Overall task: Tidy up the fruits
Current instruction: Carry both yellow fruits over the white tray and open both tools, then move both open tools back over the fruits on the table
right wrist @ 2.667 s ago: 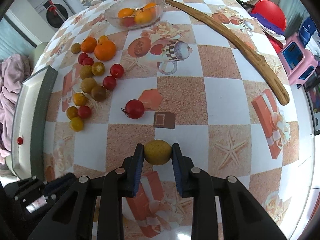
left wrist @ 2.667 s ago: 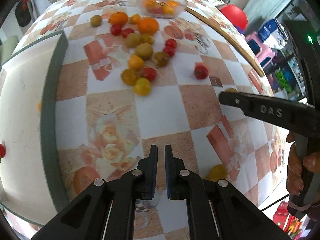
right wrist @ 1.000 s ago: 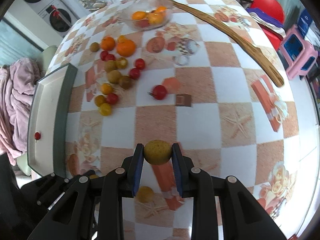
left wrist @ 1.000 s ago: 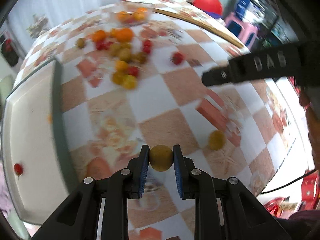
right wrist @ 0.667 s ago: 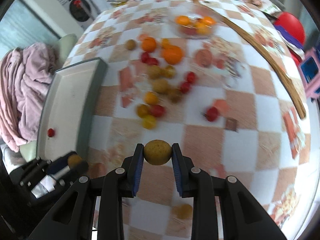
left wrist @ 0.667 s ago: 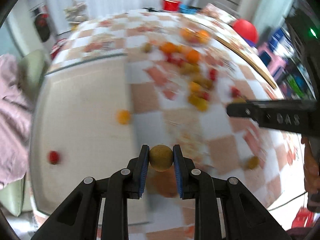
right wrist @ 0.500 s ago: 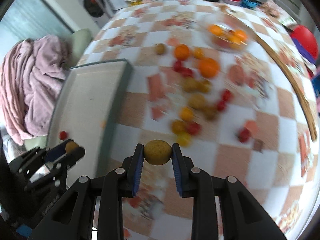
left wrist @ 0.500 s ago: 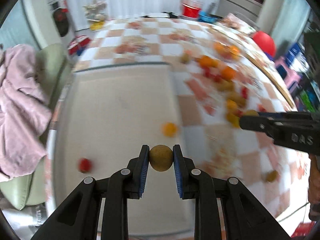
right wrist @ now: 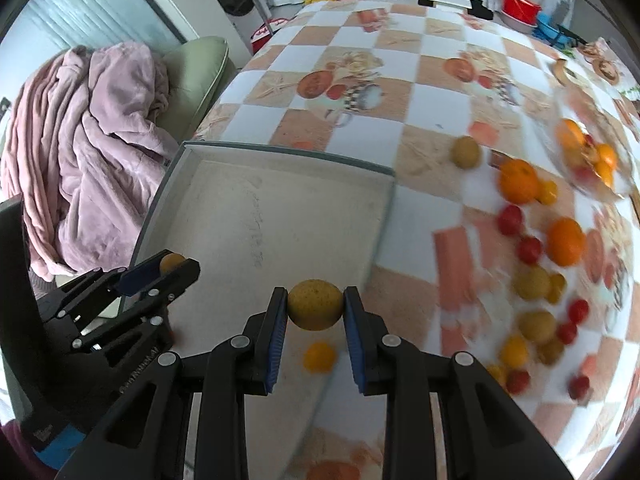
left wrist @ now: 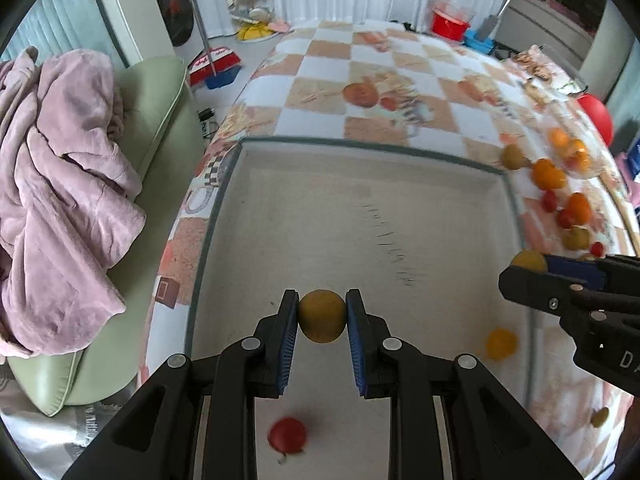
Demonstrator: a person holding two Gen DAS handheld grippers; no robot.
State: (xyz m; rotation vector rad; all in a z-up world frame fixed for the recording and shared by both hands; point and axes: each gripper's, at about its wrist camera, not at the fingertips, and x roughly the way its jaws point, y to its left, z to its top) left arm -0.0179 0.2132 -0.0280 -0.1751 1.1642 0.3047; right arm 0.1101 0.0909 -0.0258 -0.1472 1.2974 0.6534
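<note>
Both hand-held grippers, left (left wrist: 322, 316) and right (right wrist: 315, 310), have swung from the counter (right wrist: 360, 92) over the tray (left wrist: 360, 216), each clamped on a yellow-brown fruit (left wrist: 322, 315); released from height, either could roll.

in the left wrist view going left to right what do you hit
pink blanket → green cushion → tray's left rim → red tomato → left gripper holding a yellow-brown fruit → orange fruit → right gripper
</note>
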